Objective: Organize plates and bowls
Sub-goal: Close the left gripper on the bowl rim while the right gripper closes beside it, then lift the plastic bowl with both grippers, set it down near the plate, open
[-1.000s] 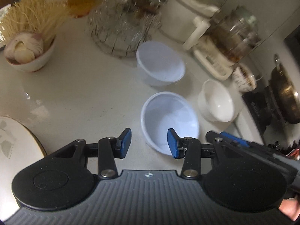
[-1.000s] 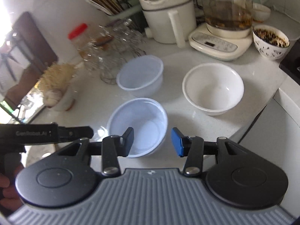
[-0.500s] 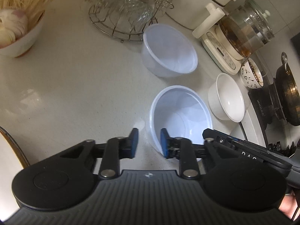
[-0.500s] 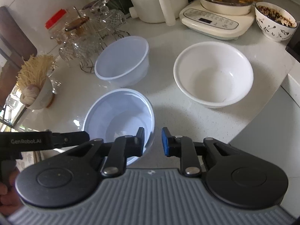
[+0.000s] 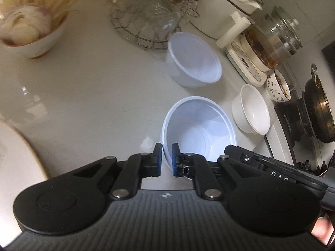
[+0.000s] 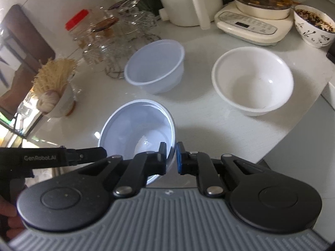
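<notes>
A translucent white plastic bowl (image 5: pixel 199 133) sits near the counter's front edge; it also shows in the right wrist view (image 6: pixel 136 129). My left gripper (image 5: pixel 166 160) is shut on its left rim. My right gripper (image 6: pixel 171 159) is shut on its right rim. The bowl looks tilted, held between both grippers. A second plastic bowl (image 5: pixel 194 59) (image 6: pixel 155 69) stands behind it. A white ceramic bowl (image 5: pixel 252 109) (image 6: pixel 252 80) stands to the right.
A glass rack (image 6: pixel 119 35) and a bowl of noodles and garlic (image 5: pixel 29 27) stand at the back left. A kettle base (image 6: pixel 251 24), a patterned bowl (image 6: pixel 314 28) and a stove pan (image 5: pixel 318 113) are at the right. A plate edge (image 5: pixel 14 152) lies at the left.
Both grippers have closed from open onto opposite rims of the near plastic bowl, and the bowl has tilted slightly.
</notes>
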